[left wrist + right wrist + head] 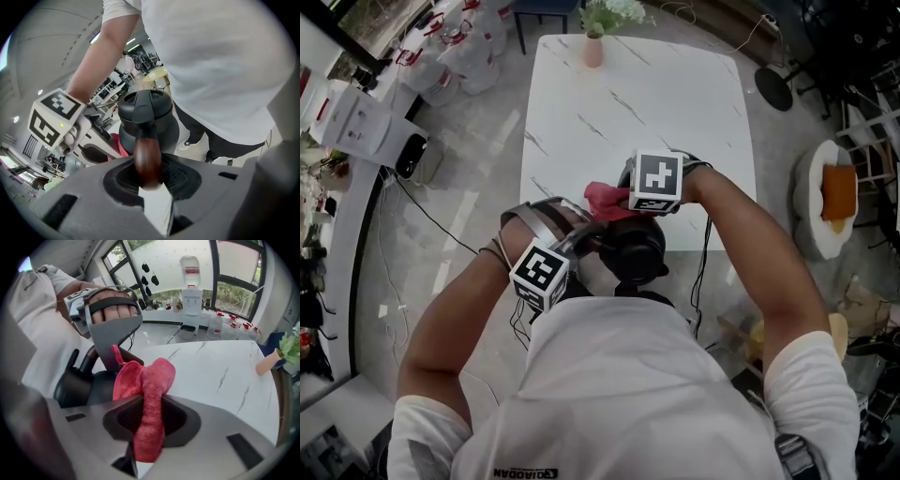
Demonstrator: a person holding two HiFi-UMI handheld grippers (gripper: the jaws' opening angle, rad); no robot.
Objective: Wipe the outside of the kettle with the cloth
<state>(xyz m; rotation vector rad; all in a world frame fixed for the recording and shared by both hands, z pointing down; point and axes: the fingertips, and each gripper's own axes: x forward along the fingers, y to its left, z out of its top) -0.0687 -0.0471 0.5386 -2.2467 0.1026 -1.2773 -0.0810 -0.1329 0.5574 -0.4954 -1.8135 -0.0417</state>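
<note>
There is one dark kettle (635, 249) at the near edge of the one white marble worktop (647, 103), close in front of the person. Of the two tongs, the left tongs (150, 176) are clamped on the kettle's single brown handle (147, 161). The right tongs (147, 423) are clamped on the one pink cloth (146, 390), which is right by the kettle's far side, though contact cannot be told. One vase (593, 49) stands at the worktop's far edge.
</note>
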